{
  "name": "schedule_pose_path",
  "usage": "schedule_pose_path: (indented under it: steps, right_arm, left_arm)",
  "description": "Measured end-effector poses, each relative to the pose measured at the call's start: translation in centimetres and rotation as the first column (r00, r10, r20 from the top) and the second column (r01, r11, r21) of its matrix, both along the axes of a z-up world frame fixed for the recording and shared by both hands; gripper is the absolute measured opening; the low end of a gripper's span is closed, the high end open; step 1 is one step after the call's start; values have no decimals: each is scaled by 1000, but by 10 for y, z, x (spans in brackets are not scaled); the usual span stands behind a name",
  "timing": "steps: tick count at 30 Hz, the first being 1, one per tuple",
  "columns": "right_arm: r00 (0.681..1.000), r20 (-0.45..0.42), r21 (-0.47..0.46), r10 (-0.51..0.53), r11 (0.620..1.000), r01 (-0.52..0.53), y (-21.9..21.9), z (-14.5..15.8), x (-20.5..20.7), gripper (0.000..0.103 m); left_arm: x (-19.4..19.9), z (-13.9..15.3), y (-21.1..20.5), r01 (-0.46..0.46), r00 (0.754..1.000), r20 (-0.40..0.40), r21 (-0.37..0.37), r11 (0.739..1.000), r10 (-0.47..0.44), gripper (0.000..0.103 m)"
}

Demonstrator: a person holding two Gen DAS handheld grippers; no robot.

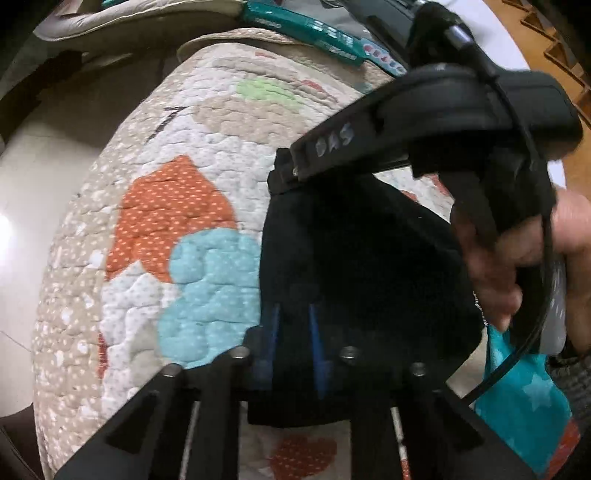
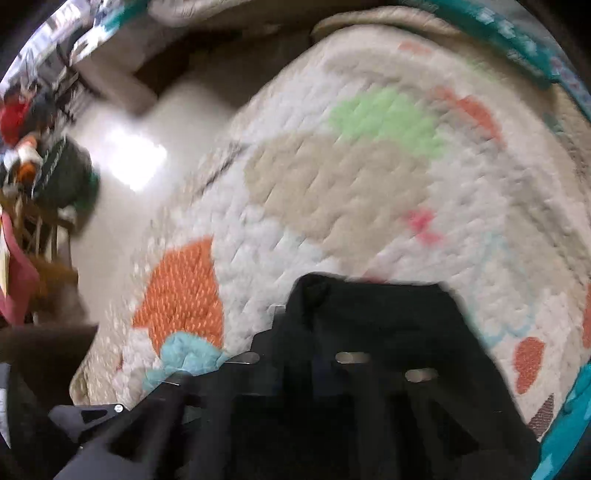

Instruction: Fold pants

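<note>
The black pants [image 1: 354, 254] hang bunched over a patterned quilt [image 1: 177, 221]. My left gripper [image 1: 293, 314] has its blue-lined fingers [image 1: 272, 332] closed into the black cloth. The right gripper [image 1: 291, 171] shows from the side in the left wrist view, held by a hand, its tips pressed into the pants' upper edge. In the right wrist view the black pants [image 2: 373, 325] cover my right gripper [image 2: 306, 332]; its fingers are hidden by the cloth and by blur.
The quilt [image 2: 351, 192] has orange, blue, green and beige patches and teal trim [image 1: 325, 33]. A pale tiled floor [image 2: 173, 122] lies to the left, with clutter and a dark bag [image 2: 66, 173] at the far left.
</note>
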State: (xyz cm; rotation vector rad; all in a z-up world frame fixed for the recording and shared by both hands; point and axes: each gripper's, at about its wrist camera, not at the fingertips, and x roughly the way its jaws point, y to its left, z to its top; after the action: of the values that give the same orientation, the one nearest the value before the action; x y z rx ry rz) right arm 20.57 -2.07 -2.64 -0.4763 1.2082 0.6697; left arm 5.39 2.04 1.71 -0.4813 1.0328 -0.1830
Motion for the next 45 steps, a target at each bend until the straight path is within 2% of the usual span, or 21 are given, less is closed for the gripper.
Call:
schedule_pose_path:
  steps: [7,12,14,16,17,20,23,26,28,32,37,39,41,43,45]
  right_arm:
    - [1000,1,15,-24,1000,24,21,9,11,9]
    - [1000,10,76,13,997,-13,55,25,13,9]
    - [1000,17,81,19,997,-20,70,24,13,10]
    - [1000,4,72,5,997,-6,78,14,15,17]
    - [1000,-12,74,-4,997,5,78,11,17,23]
    - [998,-57,184,-19,982,29,58,29,20,31]
    - [994,-17,313,-109,944,109,3,74,26,52]
    - [976,60,356,-208,918,174,-58,106,20,53]
    - [968,57,391,-246,897,205,-84,112,10,53]
    - [965,-57,452,-256,855,253,-110,81,-28,53]
    - [965,-112,414,-236,872,262,-107,27,-65,53]
    - [958,-88,339,-272,897,286,-104,1,-69,51]
    - [964,-25,333,-266,907,258,-101,-1,-77,51]
    - [970,-9,321,-242,918,232,-98,8,-81,52]
    - [969,18,362,-246,905,222,-110,27,-88,53]
  left_arm:
    - [2,7,17,-62,998,-20,0,998,62,9]
    - [0,12,50,-185,983,-16,4,983,185,9]
    - [0,10,63,-245,969,-32,17,969,245,12]
    - [-1,3,73,-287,955,-71,31,958,288,27]
    - [-2,-1,76,-302,949,-88,21,953,303,30]
    - [-7,5,79,-326,943,-75,-12,945,324,32]
    - [-16,20,86,-345,939,-11,-25,938,345,33]
    - [-21,31,93,-382,923,48,-36,924,383,37]
    - [-19,30,91,-375,925,59,-28,927,376,38]
    - [-12,24,74,-325,946,36,28,945,324,38]
    - [-12,16,62,-283,959,9,106,953,284,40]
    - [-10,9,63,-277,959,-19,125,953,282,43]
    - [-10,3,63,-274,959,-39,121,954,280,46]
    - [-11,3,63,-275,959,-33,131,953,281,48]
    - [-12,5,63,-271,961,-19,139,952,276,48]
